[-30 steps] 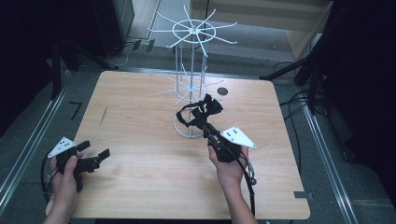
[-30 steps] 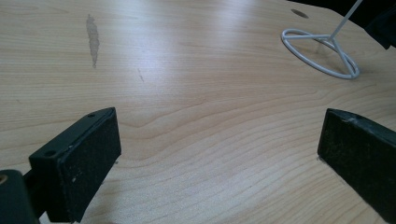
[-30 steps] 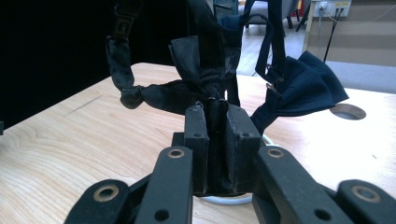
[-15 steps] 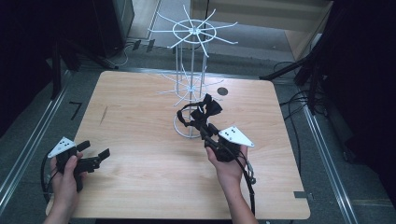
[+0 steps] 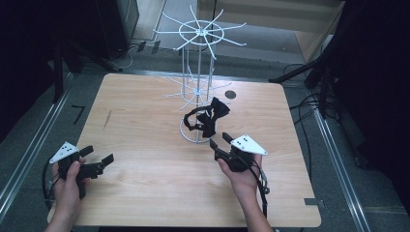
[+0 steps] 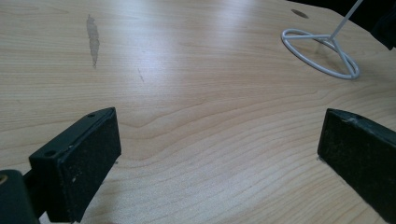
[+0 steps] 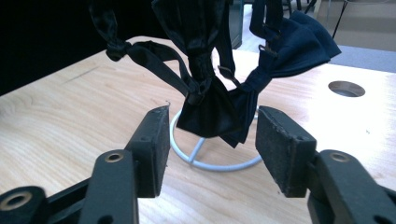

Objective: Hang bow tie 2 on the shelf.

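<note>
A white wire rack [image 5: 199, 35] stands on a ring base [image 5: 189, 137] at the middle of the wooden table [image 5: 145, 198]. Black bow ties [image 5: 209, 117] hang from its lower spokes. My right gripper [image 5: 219, 140] points at them from the near right. Its jaws have just been opening and stand apart. In the right gripper view the bow ties [image 7: 210, 105] dangle just beyond the gripper's [image 7: 212, 115] tips, with neither pad [image 7: 280, 149] pressing on them. My left gripper [image 5: 99, 154] rests open at the near left, with bare wood ahead of the gripper [image 6: 219, 122].
A round hole [image 5: 230, 94] sits in the table behind the rack. A dark streak [image 5: 107, 119] marks the wood at the left. Metal rails run along both sides of the table, and cables [image 5: 309, 104] lie on the floor at the right.
The right gripper's jaws have parted beside the hanging bow tie. The left hand and its gripper have stayed where they were.
</note>
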`<state>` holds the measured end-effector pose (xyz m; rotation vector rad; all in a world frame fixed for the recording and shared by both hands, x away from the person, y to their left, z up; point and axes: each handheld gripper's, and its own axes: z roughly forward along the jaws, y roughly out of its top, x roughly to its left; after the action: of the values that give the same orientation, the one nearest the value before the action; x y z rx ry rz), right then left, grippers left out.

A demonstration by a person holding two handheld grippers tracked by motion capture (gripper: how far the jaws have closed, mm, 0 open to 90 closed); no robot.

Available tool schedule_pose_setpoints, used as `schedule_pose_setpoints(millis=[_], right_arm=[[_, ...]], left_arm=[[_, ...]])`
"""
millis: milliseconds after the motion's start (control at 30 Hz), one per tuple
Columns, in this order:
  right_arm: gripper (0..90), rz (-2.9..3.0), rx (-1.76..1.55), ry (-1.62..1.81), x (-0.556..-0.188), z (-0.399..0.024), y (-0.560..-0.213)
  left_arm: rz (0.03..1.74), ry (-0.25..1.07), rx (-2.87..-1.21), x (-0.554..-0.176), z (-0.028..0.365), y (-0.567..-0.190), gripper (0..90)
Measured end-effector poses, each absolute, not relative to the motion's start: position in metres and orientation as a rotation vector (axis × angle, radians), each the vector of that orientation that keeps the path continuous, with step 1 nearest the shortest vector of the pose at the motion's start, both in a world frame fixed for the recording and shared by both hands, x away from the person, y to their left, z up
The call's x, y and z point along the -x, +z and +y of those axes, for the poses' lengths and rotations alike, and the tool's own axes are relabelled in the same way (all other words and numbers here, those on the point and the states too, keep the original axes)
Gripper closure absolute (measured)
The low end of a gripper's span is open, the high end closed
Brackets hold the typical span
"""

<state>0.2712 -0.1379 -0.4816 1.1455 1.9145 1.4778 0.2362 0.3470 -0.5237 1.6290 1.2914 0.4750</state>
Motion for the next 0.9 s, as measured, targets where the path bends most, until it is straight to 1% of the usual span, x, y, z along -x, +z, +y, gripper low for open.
schedule_pose_setpoints(millis=[500,900], right_arm=[[24.4,1.942,-1.182,1.43,-0.26,-0.166,-0.489],[18.2,1.934,-1.232,1.407,-0.253,-0.189,-0.496]], left_arm=[[1.291,0.477,-1.628,-0.236,0.347,-0.524,0.0],[1.292,0.478,-1.627,-0.236,0.347,-0.524,0.0]])
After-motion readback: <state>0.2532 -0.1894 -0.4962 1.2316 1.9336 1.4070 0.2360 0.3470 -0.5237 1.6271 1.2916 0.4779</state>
